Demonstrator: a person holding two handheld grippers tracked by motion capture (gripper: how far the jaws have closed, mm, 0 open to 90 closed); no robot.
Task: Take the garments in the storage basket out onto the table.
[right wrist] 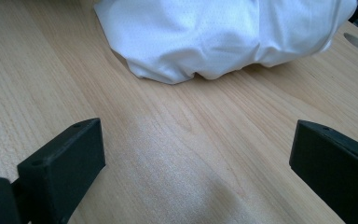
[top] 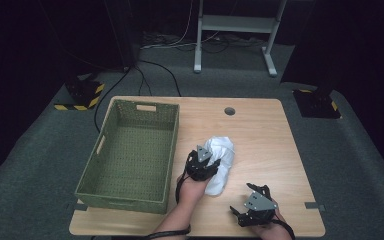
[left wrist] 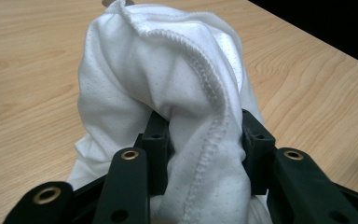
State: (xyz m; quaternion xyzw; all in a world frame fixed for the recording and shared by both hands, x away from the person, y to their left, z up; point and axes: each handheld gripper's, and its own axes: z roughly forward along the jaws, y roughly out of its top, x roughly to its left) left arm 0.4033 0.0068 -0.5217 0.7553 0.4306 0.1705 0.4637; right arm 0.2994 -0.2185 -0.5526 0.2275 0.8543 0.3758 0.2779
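A crumpled white mesh garment lies on the wooden table, just right of a green woven basket. My left gripper sits on the garment's left side. In the left gripper view its jaws are shut on a hemmed fold of the white garment, which bulges up between the fingers. My right gripper rests near the table's front edge, right of the left hand. In the right gripper view its fingers stand wide apart over bare wood, with the garment ahead of them.
The basket holds nothing and fills the table's left half. A round cable hole lies at the table's back. Beyond the table are grey carpet, cables and a metal desk frame. Bare wood spreads to the garment's right.
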